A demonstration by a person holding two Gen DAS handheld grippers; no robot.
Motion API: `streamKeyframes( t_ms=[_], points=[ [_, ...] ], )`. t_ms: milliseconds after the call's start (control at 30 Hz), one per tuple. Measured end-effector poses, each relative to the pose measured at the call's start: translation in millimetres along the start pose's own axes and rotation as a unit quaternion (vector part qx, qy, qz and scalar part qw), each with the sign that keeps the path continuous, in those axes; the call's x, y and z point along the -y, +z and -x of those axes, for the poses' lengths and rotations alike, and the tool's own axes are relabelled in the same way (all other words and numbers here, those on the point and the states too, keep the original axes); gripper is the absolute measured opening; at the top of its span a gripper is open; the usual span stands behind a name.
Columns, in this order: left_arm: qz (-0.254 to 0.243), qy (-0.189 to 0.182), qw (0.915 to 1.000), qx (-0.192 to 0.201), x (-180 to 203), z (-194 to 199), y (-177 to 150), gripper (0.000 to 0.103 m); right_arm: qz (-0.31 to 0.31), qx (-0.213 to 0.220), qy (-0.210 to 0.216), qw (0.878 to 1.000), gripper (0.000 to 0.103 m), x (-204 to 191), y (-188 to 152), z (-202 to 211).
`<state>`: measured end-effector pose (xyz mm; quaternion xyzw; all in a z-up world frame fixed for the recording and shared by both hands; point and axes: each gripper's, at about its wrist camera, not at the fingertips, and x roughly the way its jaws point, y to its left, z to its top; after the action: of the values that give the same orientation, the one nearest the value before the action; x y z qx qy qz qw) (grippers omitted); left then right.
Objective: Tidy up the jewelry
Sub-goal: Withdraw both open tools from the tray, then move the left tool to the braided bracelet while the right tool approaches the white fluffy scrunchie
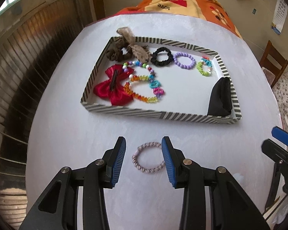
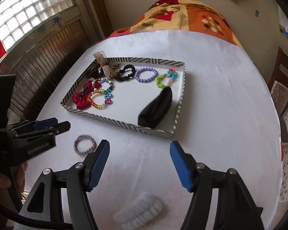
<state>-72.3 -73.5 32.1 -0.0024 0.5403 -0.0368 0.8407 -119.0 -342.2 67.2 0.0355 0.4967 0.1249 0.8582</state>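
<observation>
Just short of the striped tray (image 1: 124,113), a pinkish braided hair tie (image 1: 148,158) lies flat on the white table (image 1: 182,201); the left tongs (image 1: 143,147) stand parted around it, pads not pressing; the right tongs (image 2: 139,147) gape empty above bare table, a white ribbed clip (image 2: 138,210) below them.

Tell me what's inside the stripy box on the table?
The striped shallow box holds a red satin bow, brown scrunchie, black scrunchie, purple bead bracelet, rainbow bead bracelets and black folded cloth. Whatever lies beneath that cloth is hidden.
</observation>
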Motion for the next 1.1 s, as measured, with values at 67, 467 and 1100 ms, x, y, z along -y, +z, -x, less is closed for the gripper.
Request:
streamKeyframes(
  t_ms=[67, 467, 1100],
  points=[
    [0.007, -0.004, 0.9999, -0.009, -5.7, -2.8, -4.1, 0.016, -0.006, -0.003, -0.003, 1.000, 0.069, 6.2, -7.6, 3.1],
    [0.031, 0.000, 0.9985, -0.045, -24.0, -21.6, -29.5, 0.016, -0.039, -0.043, -0.005, 0.998, 0.073, 31.6, -56.0, 4.3],
    [0.040, 0.010, 0.9976, -0.055, -32.2, -28.2, -35.4, 0.016, -0.055, -0.093, 0.020, 0.994, 0.077, 20.5, -99.7, -16.4]
  ],
)
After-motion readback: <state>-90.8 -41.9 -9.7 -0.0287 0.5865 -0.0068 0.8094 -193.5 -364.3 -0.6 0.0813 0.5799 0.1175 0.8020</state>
